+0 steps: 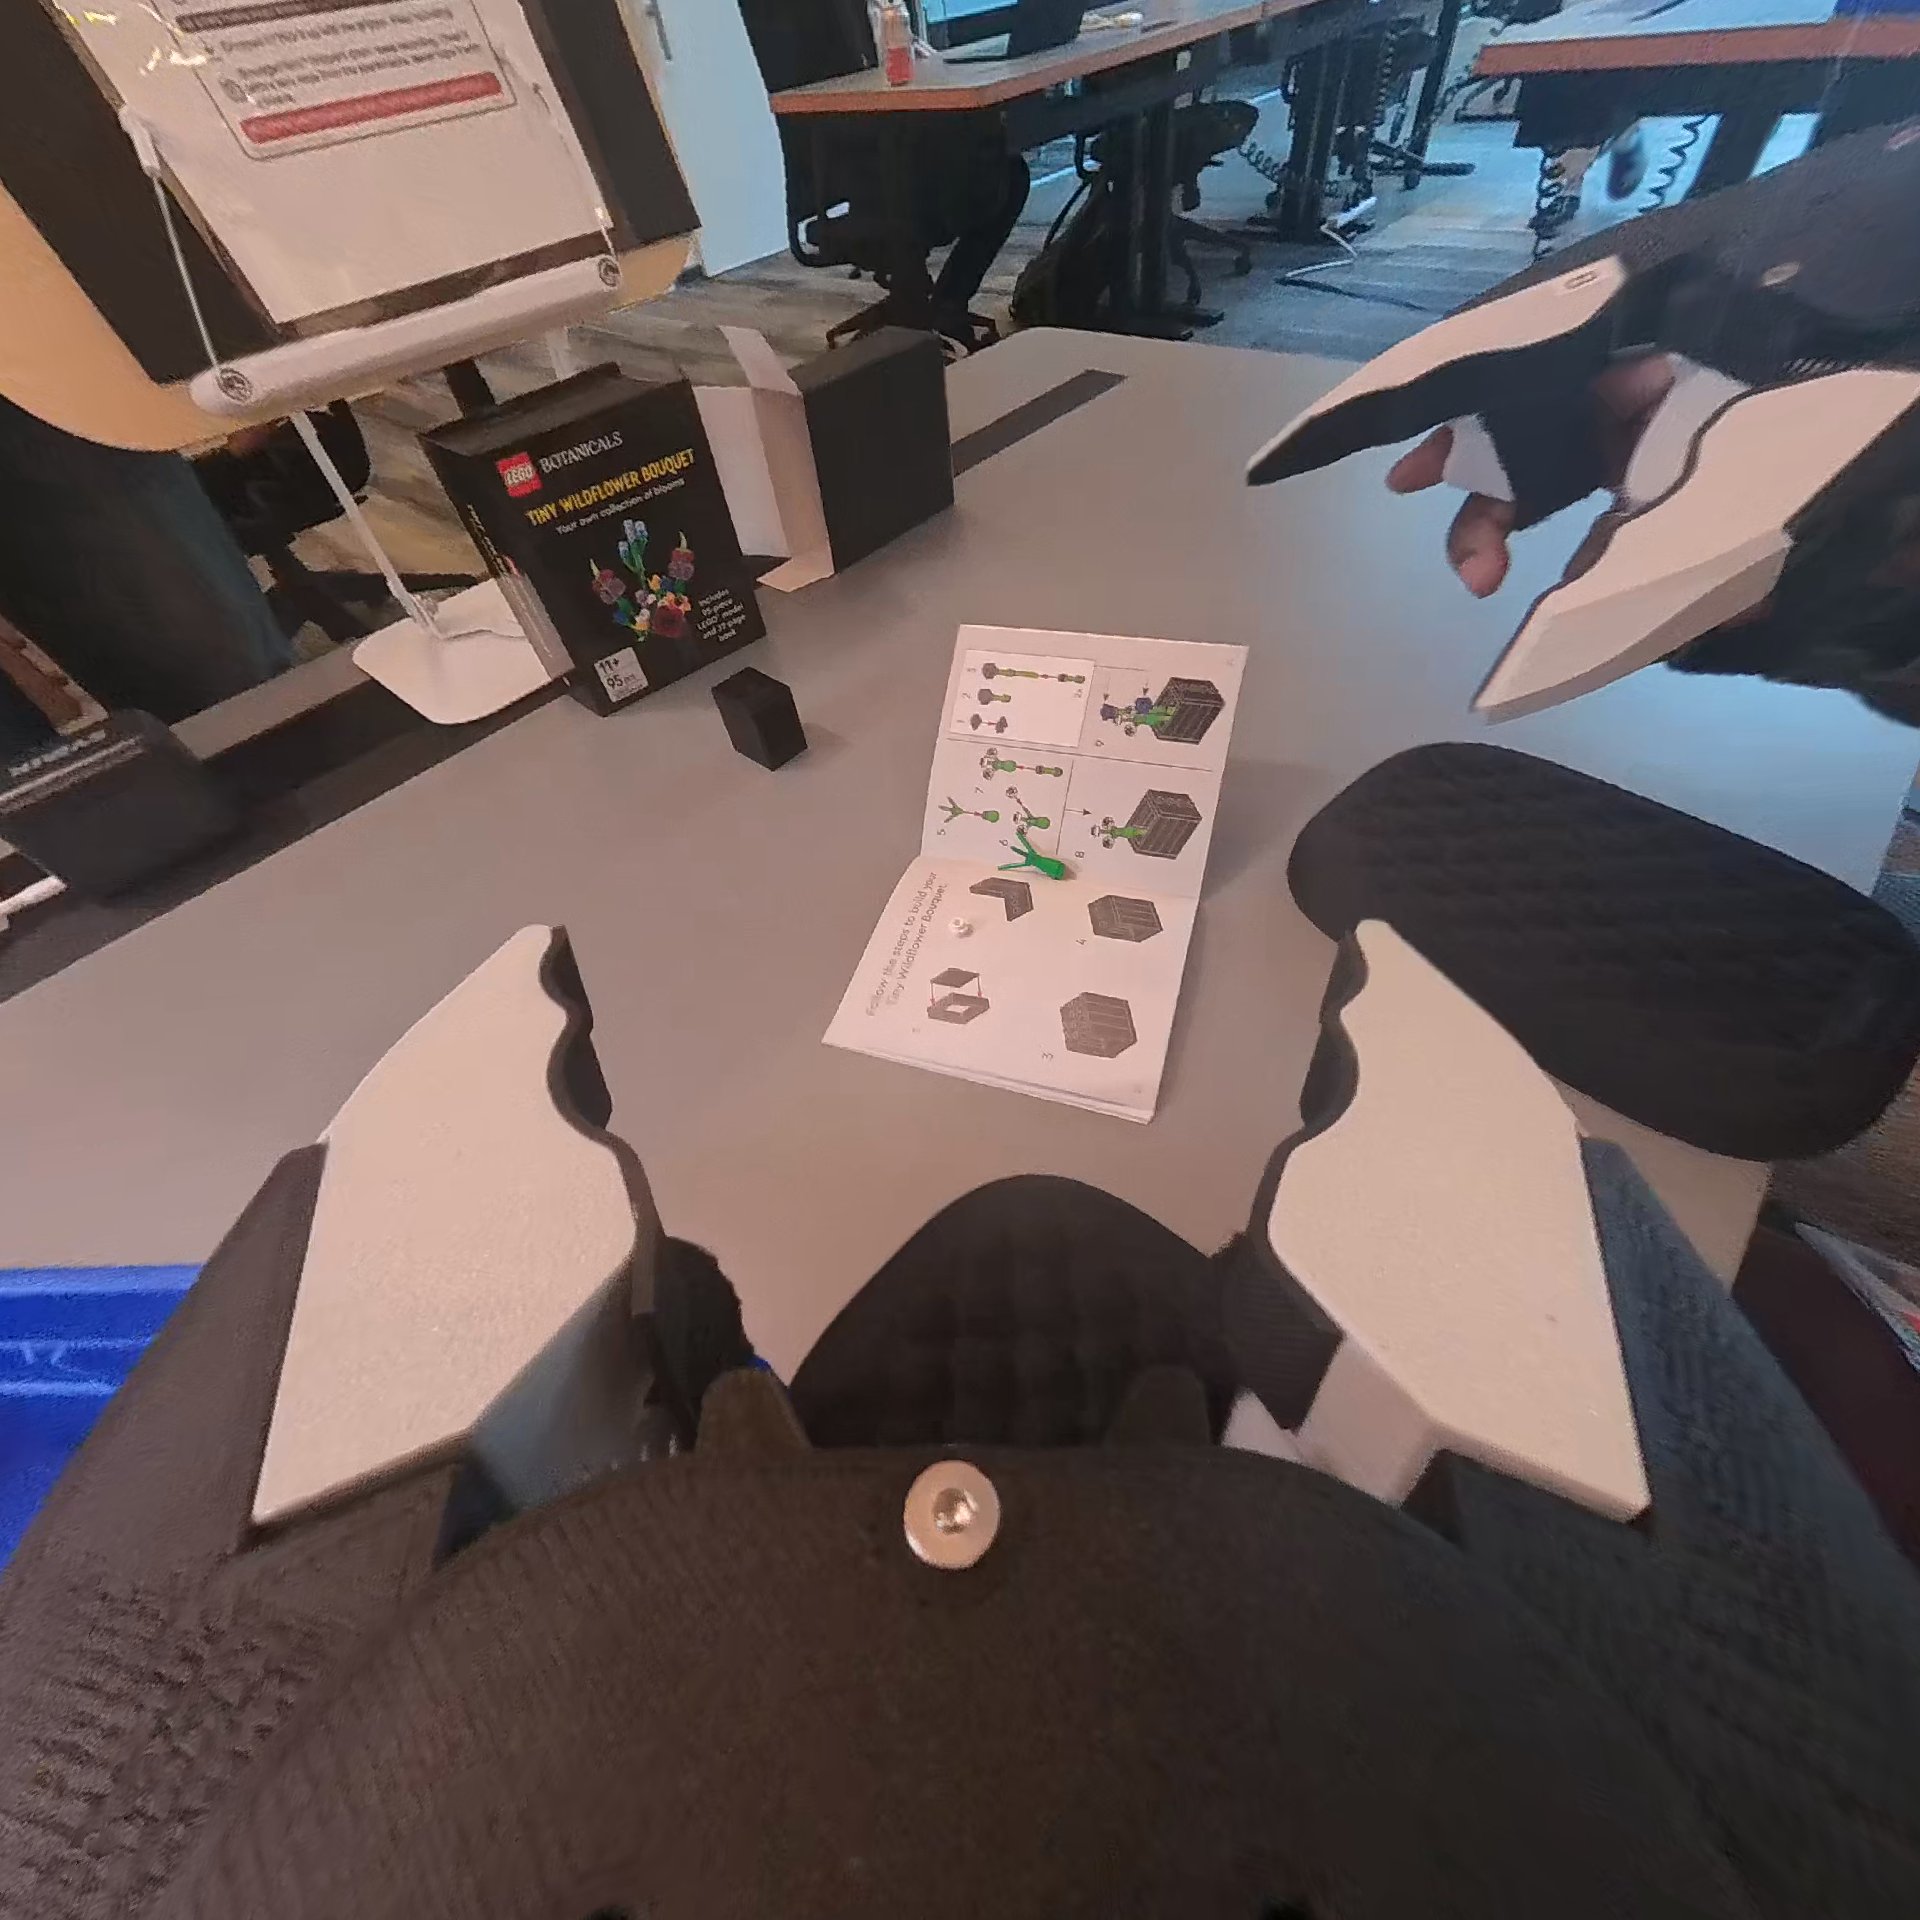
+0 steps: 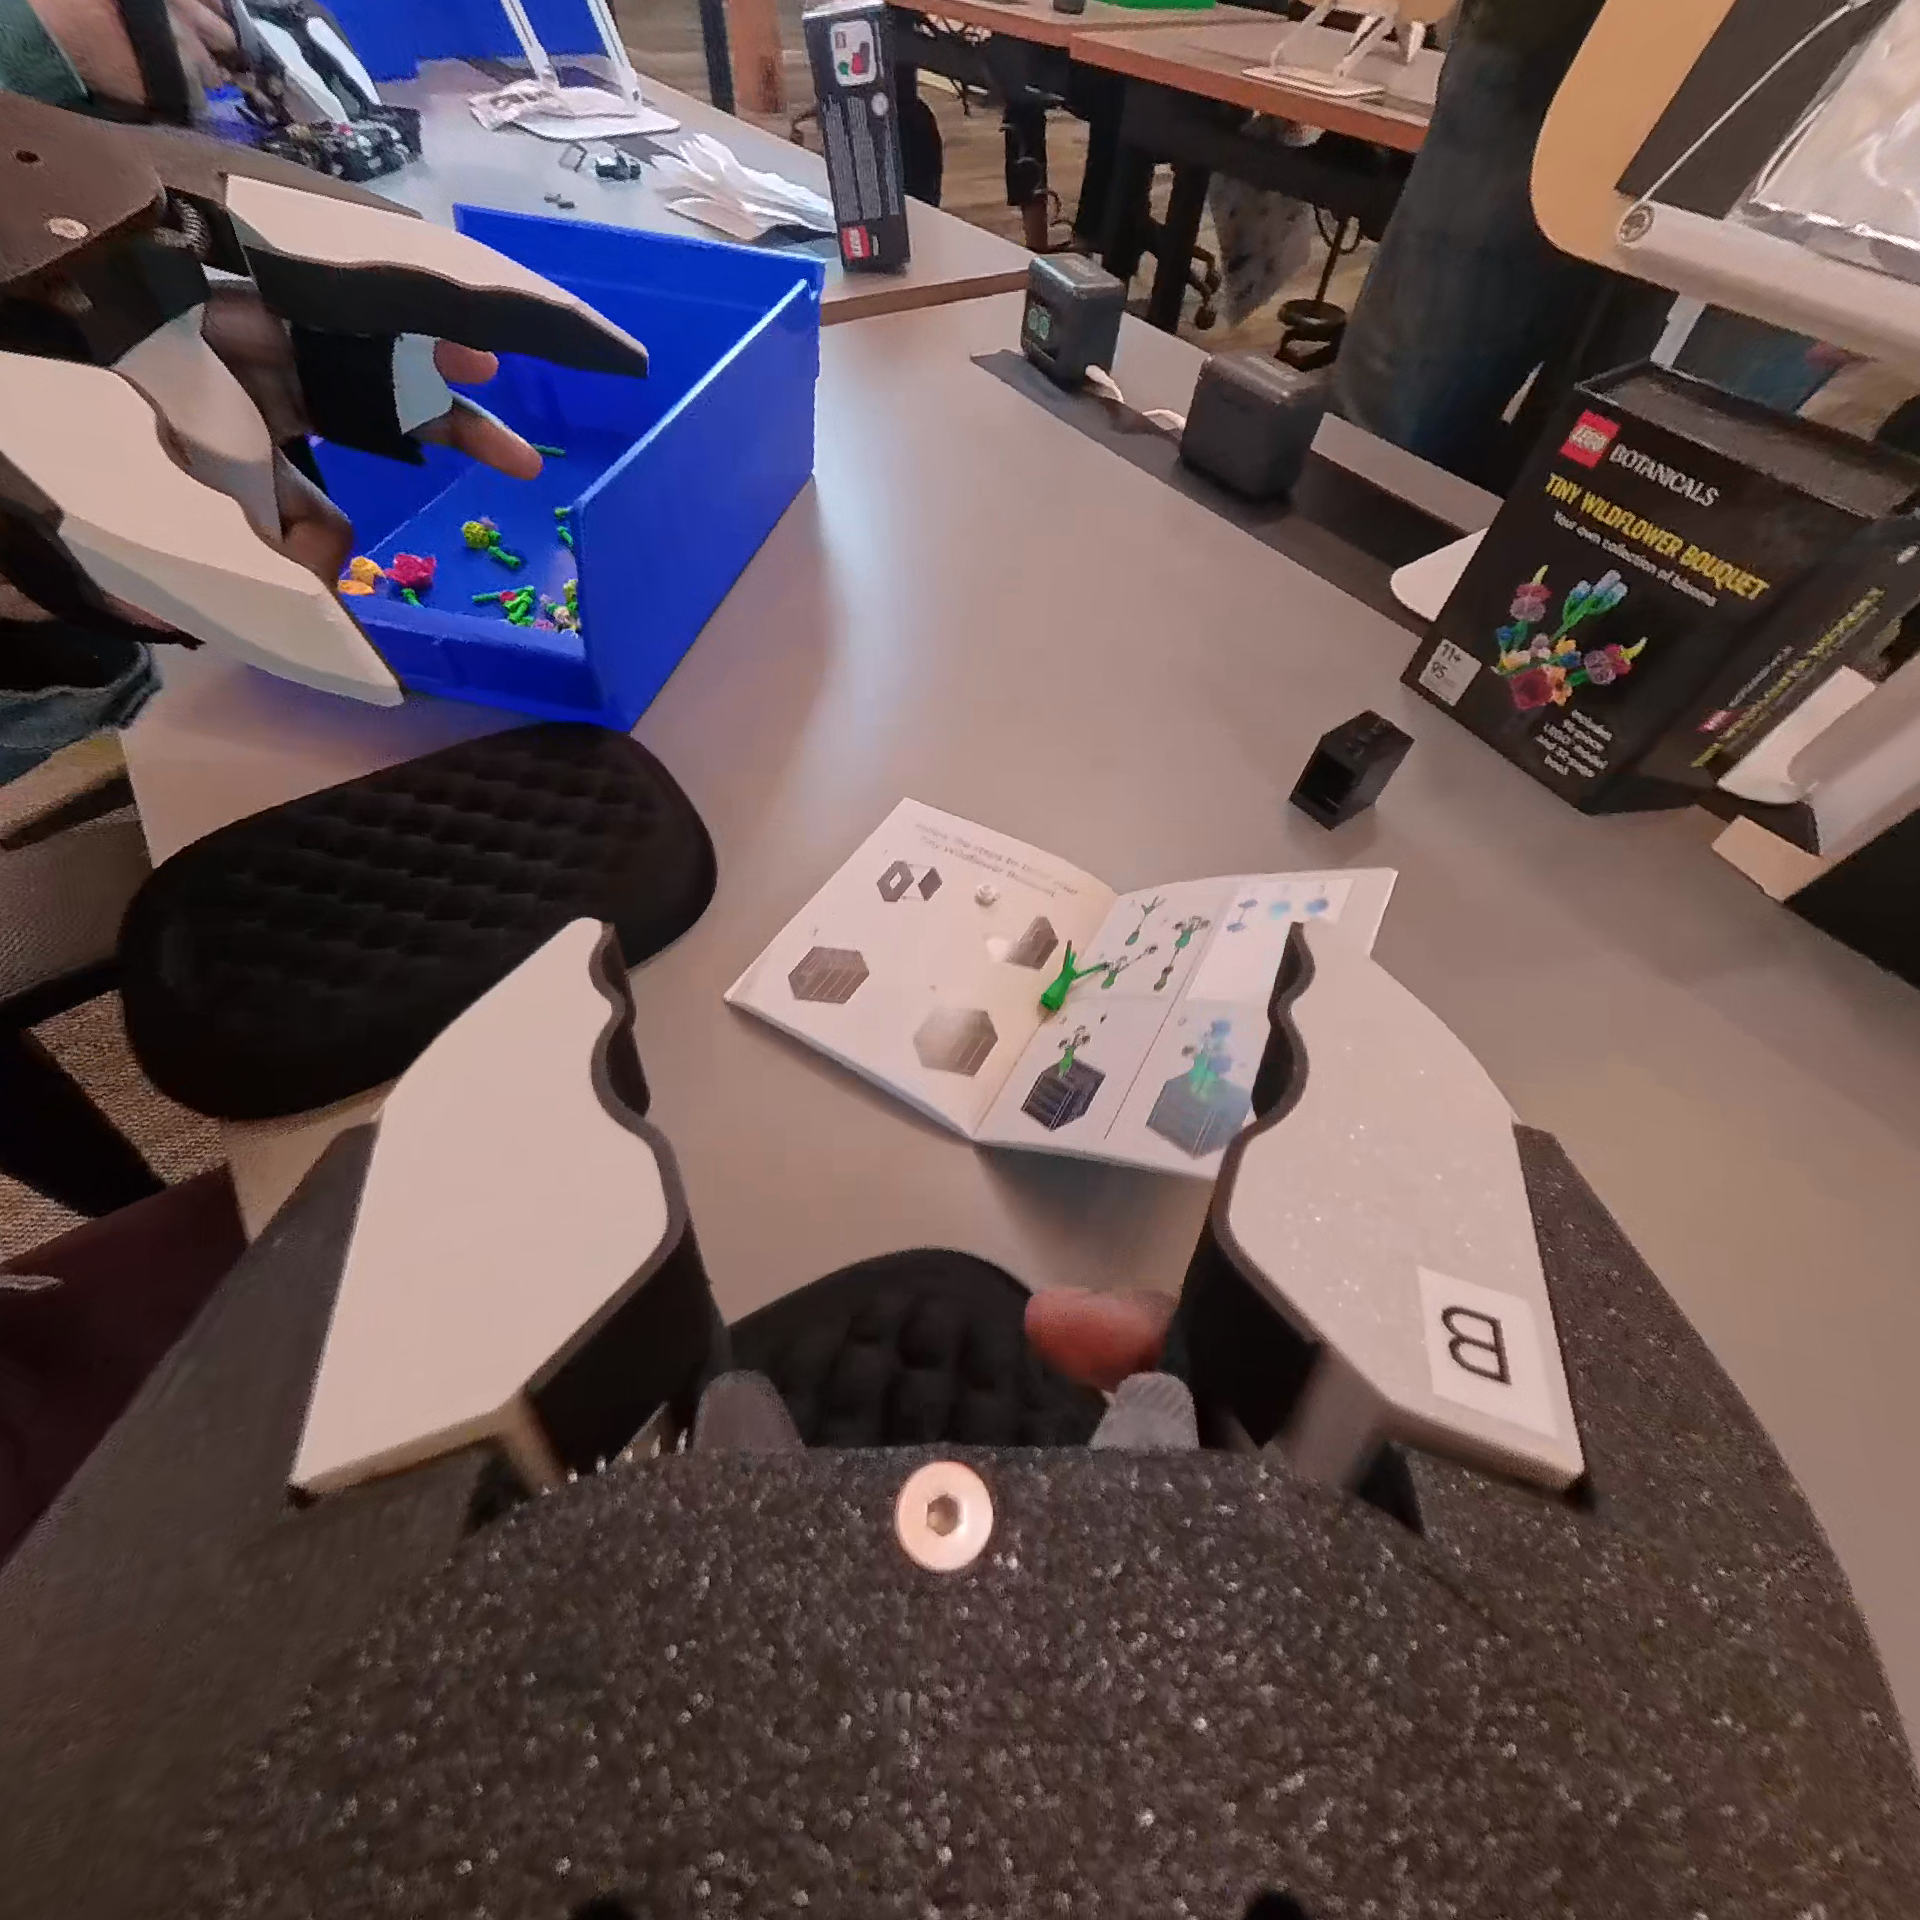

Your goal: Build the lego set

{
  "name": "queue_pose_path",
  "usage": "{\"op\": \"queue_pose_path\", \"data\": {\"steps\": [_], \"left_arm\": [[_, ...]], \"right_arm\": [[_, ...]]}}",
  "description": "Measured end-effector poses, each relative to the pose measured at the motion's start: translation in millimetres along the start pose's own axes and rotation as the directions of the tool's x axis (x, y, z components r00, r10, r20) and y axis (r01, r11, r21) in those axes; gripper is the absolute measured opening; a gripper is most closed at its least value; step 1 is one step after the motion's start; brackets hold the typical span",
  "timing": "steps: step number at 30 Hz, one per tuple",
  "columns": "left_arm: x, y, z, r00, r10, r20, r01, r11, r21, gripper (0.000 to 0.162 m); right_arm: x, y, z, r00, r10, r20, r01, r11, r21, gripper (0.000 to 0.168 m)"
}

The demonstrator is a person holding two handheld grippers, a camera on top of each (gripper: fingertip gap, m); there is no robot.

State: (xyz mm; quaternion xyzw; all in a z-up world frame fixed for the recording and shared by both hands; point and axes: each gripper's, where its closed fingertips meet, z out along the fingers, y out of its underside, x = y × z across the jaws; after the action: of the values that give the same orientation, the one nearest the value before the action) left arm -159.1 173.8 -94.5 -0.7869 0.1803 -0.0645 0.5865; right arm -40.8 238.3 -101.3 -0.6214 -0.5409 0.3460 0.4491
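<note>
both grippers hover above a grey desk point(image 2: 935, 582) with their fingers spread wide and nothing between them. in the left wrist view the left gripper point(image 1: 961, 966) points toward an open instruction booklet point(image 1: 1049, 883) lying flat on the desk, while the right gripper point(image 1: 1382, 582) shows farther off at the upper right, its white fingers point(image 1: 1423, 395) parted and the holder's fingertips visible between them. in the right wrist view the right gripper point(image 2: 951, 966) faces the same booklet point(image 2: 1039, 997) from the other side, and the left gripper point(image 2: 499, 509) hangs at the upper left over the near end of a blue bin point(image 2: 707, 447), also released.

a small green lego stem piece point(image 2: 1070, 977) lies on the booklet near its centre fold, and a tiny pale round piece point(image 2: 985, 894) sits on the page beside it. the same green piece point(image 1: 1034, 857) and pale piece point(image 1: 961, 923) show in the left wrist view. the blue bin holds a scatter of loose lego pieces point(image 2: 488, 582) in green, pink, yellow and red on its floor.

a small black lego cube point(image 2: 1349, 767) stands on the desk apart from the booklet, between it and the upright black lego set box point(image 2: 1662, 613). behind the box a document stand point(image 1: 343, 187) holds a sheet. a black padded chair armrest point(image 2: 416, 904) juts in at the desk's near edge, just beside the booklet.
</note>
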Motion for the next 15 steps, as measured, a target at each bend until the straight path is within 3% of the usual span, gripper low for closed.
{"op": "queue_pose_path", "data": {"steps": [3,10,14,15], "left_arm": [[-7.3,-1.1,7.1,1.000,0.016,-0.015,-0.016,1.000,0.008,0.111],[-36.6,-4.4,20.4,1.000,-0.029,-0.008,0.029,0.999,-0.042,0.095],[-38.5,-10.6,4.2,0.999,-0.039,-0.003,0.039,0.999,0.014,0.054],[-36.6,-9.1,-0.2,1.000,-0.026,-0.008,0.026,0.999,0.021,0.036]], "right_arm": [[10.9,-3.7,15.2,1.000,-0.010,0.017,0.010,1.000,0.025,0.114],[25.8,-17.2,44.9,0.998,0.010,0.065,-0.014,0.998,0.067,0.108],[24.8,-15.5,50.5,0.999,-0.018,0.047,0.014,0.996,0.091,0.103],[23.5,-12.2,51.0,0.999,-0.016,0.048,0.011,0.996,0.093,0.103]]}}
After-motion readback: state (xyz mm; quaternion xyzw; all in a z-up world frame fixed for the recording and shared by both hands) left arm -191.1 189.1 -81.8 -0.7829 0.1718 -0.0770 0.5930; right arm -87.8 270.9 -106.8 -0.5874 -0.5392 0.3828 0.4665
